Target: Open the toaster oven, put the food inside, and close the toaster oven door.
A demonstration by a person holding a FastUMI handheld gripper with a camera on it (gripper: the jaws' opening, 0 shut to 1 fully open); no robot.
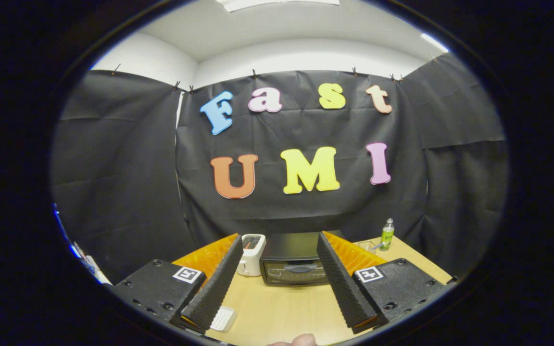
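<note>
The jaws (277,288) stand wide apart and hold nothing, aimed level across the counter (282,307). The toaster oven (294,264) sits at the counter's far edge, its door shut, framed between the two fingers and well beyond them. I'd judge it a rigid, fairly heavy box with a hinged door; the handle across the door's front looks the place to take hold. A white toaster (250,252) stands just beside it, a small bottle (387,234) near the far right corner.

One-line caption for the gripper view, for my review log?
Open gripper held above the table, fingers framing the closed toaster oven ahead, white toaster beside it.
</note>
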